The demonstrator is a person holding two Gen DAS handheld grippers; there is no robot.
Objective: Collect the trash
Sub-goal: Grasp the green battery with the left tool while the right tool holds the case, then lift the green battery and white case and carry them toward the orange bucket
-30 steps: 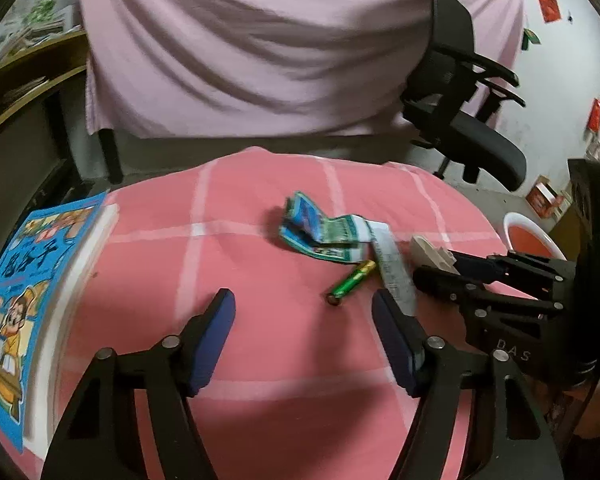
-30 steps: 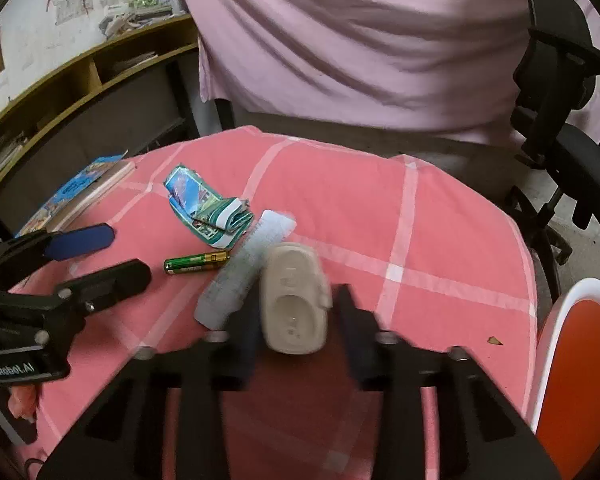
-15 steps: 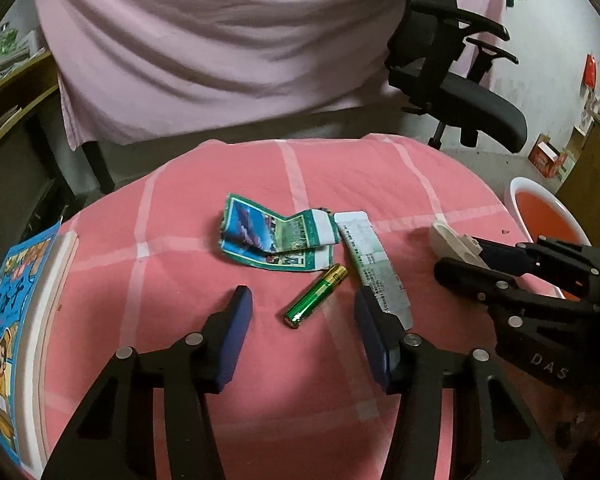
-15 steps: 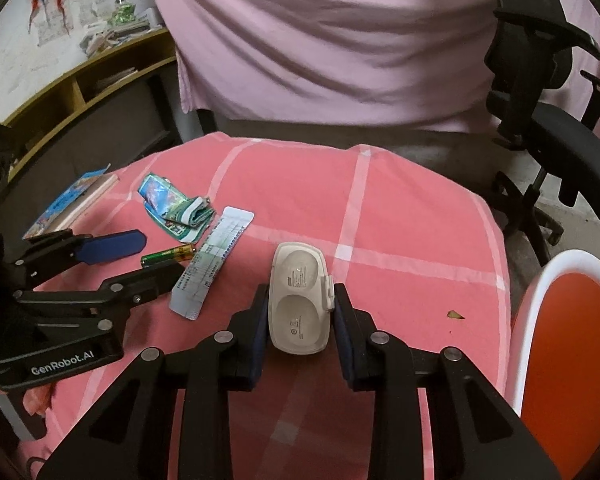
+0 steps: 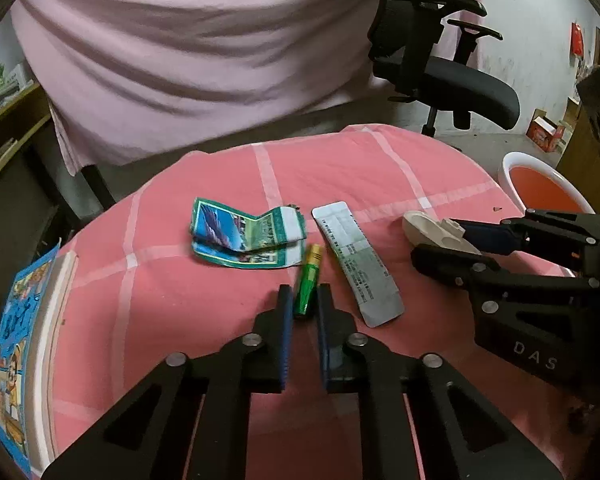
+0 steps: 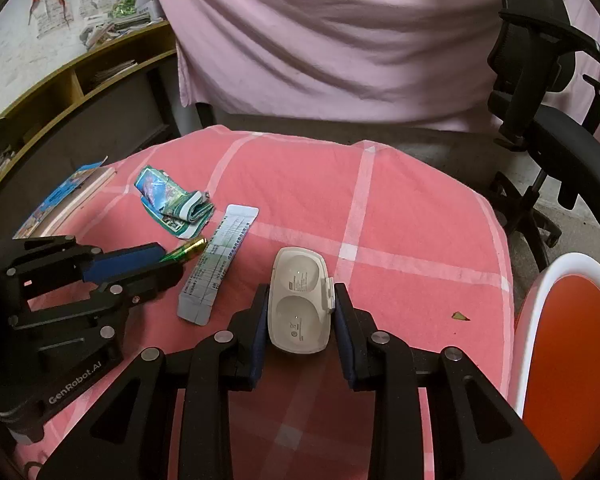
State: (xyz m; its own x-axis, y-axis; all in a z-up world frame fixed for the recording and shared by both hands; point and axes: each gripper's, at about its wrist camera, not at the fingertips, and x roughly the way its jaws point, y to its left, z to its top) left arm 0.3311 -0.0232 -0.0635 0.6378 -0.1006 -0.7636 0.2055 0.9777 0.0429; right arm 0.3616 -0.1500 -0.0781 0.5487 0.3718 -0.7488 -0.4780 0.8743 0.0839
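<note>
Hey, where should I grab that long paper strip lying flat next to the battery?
Take the paper strip at its near short end, which overhangs nothing but lies clear of the battery; come from above, jaws across its narrow width.

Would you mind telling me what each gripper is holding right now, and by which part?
The right gripper clamps the white plastic case across its long sides. The left gripper, whose jaws have just been closing, pinches the green battery at its near end.
</note>
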